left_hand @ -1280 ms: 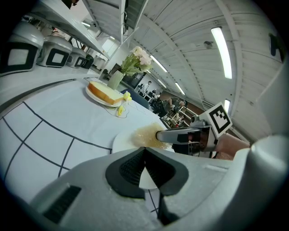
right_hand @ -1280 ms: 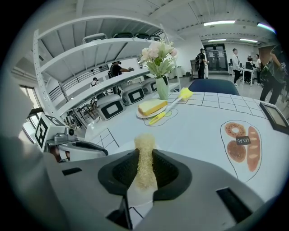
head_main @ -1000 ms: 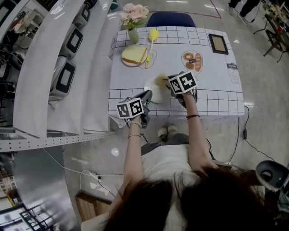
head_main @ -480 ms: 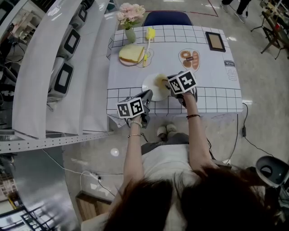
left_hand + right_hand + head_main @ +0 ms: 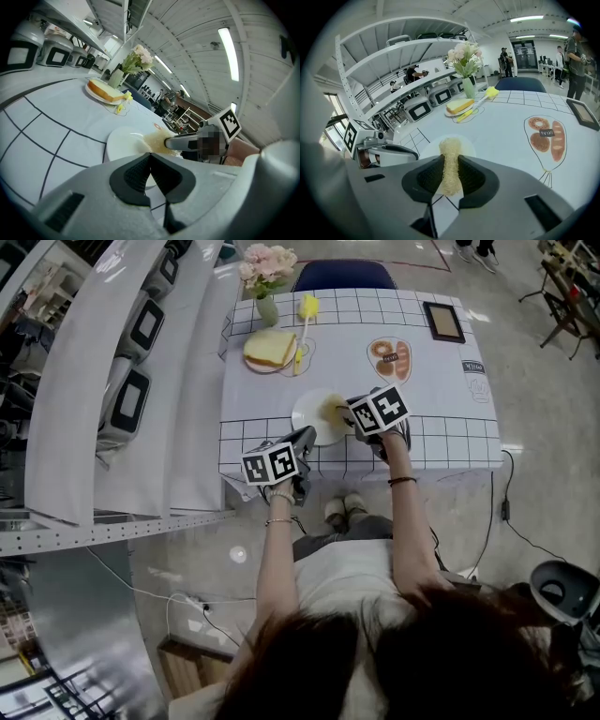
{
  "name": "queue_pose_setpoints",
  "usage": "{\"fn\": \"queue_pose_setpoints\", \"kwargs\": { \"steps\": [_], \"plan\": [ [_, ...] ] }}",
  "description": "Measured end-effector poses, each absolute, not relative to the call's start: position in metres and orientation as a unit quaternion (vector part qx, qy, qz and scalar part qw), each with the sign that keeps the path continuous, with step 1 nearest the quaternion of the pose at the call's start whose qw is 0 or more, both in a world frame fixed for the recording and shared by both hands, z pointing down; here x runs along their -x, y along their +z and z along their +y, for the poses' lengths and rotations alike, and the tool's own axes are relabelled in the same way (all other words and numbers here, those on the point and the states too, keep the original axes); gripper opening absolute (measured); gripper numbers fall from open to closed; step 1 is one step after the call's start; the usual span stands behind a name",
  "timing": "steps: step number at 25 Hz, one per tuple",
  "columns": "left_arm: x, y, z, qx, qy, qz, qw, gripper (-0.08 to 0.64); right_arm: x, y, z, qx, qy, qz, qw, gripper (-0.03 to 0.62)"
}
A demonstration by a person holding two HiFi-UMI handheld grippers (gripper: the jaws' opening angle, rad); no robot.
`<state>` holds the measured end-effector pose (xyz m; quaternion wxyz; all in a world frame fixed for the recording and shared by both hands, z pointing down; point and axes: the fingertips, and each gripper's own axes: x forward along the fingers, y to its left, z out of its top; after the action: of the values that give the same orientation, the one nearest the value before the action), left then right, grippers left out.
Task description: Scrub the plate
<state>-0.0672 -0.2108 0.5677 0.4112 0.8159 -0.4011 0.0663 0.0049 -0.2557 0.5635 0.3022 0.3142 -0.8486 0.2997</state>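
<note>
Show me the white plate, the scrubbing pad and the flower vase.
white plate [image 5: 302,418]: head view, bare left side.
scrubbing pad [image 5: 450,157]: right gripper view, its fibrous middle.
flower vase [image 5: 468,88]: right gripper view, green body.

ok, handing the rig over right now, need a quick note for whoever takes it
Right gripper: shut on the scrub pad, which is held over the plate.
Left gripper: shut, empty, by the plate's near left edge and not gripping it.
The plate sits on the table, near the front edge.
Done: pad is in grip and at the plate; contact can't be told.
Left: scrub the plate, probably steadying it with the left gripper, then set the pad down.
</note>
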Motion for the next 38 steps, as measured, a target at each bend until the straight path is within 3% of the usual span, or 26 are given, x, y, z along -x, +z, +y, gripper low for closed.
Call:
{"fn": "queue_pose_setpoints", "kwargs": {
  "steps": [38],
  "plan": [
    [0.078, 0.576, -0.188, -0.8, 0.058, -0.424, 0.421, 0.011, 0.011, 0.567, -0.224, -0.255, 0.318, -0.854, 0.323, 0.08]
  ]
}}
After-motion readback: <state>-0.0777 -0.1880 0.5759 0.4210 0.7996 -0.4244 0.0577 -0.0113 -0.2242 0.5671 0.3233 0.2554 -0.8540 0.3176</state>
